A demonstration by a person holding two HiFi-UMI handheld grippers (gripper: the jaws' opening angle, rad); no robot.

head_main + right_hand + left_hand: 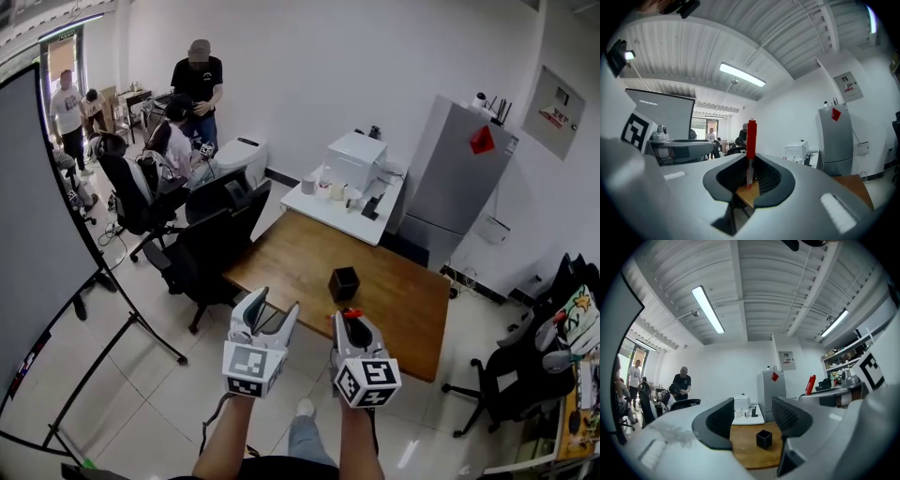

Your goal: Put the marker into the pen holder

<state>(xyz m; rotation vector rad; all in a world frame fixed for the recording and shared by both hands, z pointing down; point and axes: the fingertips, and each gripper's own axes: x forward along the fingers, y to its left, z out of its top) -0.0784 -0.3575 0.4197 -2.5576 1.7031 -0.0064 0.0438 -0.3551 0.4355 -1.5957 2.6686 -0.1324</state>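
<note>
The red marker (751, 136) is being gripped upright by the right tongs (352, 321), whose jaws are being pressed shut on its lower part, the top end standing clear above them. The left tongs (272, 309) are being held released, with nothing between the spread jaws, just left of the right tongs at the near edge of the wooden counter (300, 253). The black pen holder (344, 283) is being carried by that counter farther off, beyond both tongs and apart from the marker.

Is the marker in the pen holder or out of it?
Out: the right tongs grip the red marker upright; the black pen holder stands apart on the table.
</note>
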